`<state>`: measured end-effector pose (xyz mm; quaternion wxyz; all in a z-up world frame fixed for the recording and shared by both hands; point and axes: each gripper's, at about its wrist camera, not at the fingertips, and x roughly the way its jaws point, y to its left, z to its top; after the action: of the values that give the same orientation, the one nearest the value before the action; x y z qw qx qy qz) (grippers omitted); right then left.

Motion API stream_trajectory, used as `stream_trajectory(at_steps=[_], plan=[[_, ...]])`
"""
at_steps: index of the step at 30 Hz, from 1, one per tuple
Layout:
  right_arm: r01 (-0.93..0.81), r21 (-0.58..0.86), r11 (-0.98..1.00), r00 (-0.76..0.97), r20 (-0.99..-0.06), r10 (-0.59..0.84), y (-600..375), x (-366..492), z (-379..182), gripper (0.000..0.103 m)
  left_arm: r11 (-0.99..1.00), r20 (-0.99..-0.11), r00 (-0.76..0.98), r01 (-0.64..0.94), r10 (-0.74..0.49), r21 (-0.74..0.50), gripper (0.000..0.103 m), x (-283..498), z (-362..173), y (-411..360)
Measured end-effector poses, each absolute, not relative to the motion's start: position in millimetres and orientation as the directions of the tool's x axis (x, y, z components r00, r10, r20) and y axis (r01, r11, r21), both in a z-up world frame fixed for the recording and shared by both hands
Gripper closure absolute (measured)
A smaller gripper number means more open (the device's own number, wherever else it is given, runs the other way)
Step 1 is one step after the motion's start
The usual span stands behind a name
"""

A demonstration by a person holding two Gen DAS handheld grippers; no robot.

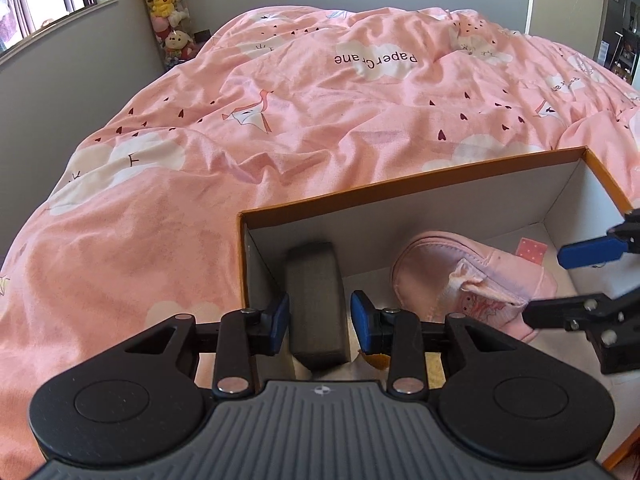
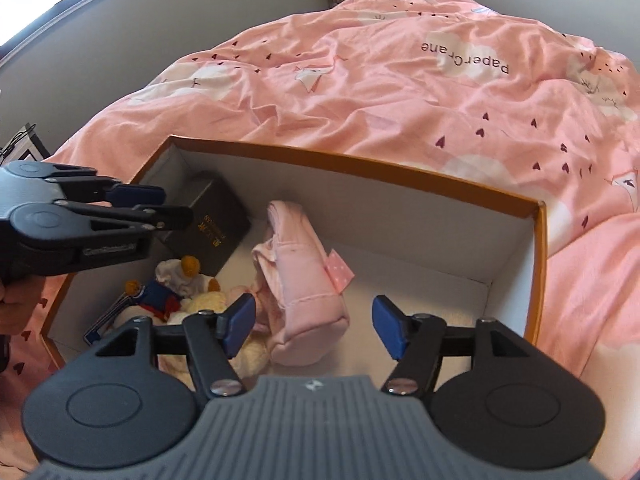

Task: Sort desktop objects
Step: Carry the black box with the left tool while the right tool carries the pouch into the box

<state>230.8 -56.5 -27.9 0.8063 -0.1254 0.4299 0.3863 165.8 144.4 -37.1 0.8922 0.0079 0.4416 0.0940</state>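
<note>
An orange-rimmed white box (image 1: 400, 189) (image 2: 360, 159) sits on the bed. A dark grey case (image 1: 316, 300) (image 2: 218, 224) with gold lettering stands in the box's left corner, between the fingers of my left gripper (image 1: 321, 316) (image 2: 176, 206). The left pad is against the case and a thin gap shows at the right pad. A pink fabric pouch (image 1: 432, 268) (image 2: 304, 280) lies on the box floor. My right gripper (image 2: 314, 330) (image 1: 544, 285) hangs open over the pouch's near end, with neither pad touching it.
A small plush doll (image 2: 184, 278) and a cream plush (image 2: 212, 300) lie in the box's near left corner. The pink duvet (image 1: 280, 120) surrounds the box. A column of plush toys (image 1: 168, 12) stands in the far corner. A hand (image 2: 12, 300) holds the left gripper.
</note>
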Motion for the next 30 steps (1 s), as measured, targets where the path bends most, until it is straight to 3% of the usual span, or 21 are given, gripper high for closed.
stream_trajectory(at_steps=[10,15,17,19,30], plan=[[-0.792,0.094,0.603,0.313,-0.786,0.533,-4.7,251.0,-17.5,0.039,0.986,-0.782,0.609,-0.162,0.130,0.037,0.064,149.3,-21.5,151.1],[-0.798,0.071,0.599,0.295,-0.820,0.490,19.5,257.4,-30.0,0.062,0.983,-0.772,0.624,-0.181,0.118,0.004,0.064,139.8,-10.5,158.5],[-0.799,0.030,0.601,0.319,-0.825,0.466,21.2,254.5,-30.7,0.081,0.983,-0.769,0.630,-0.181,0.108,-0.010,0.064,136.8,-7.3,161.2],[-0.804,0.010,0.595,0.331,-0.824,0.461,17.3,249.2,-26.1,0.084,0.984,-0.768,0.633,-0.180,0.099,-0.021,0.064,134.6,-6.6,162.4],[-0.852,-0.062,0.519,0.412,-0.691,0.594,1.3,211.8,16.0,0.088,0.986,-0.770,0.638,-0.130,-0.001,-0.109,0.067,133.0,-9.1,155.5]])
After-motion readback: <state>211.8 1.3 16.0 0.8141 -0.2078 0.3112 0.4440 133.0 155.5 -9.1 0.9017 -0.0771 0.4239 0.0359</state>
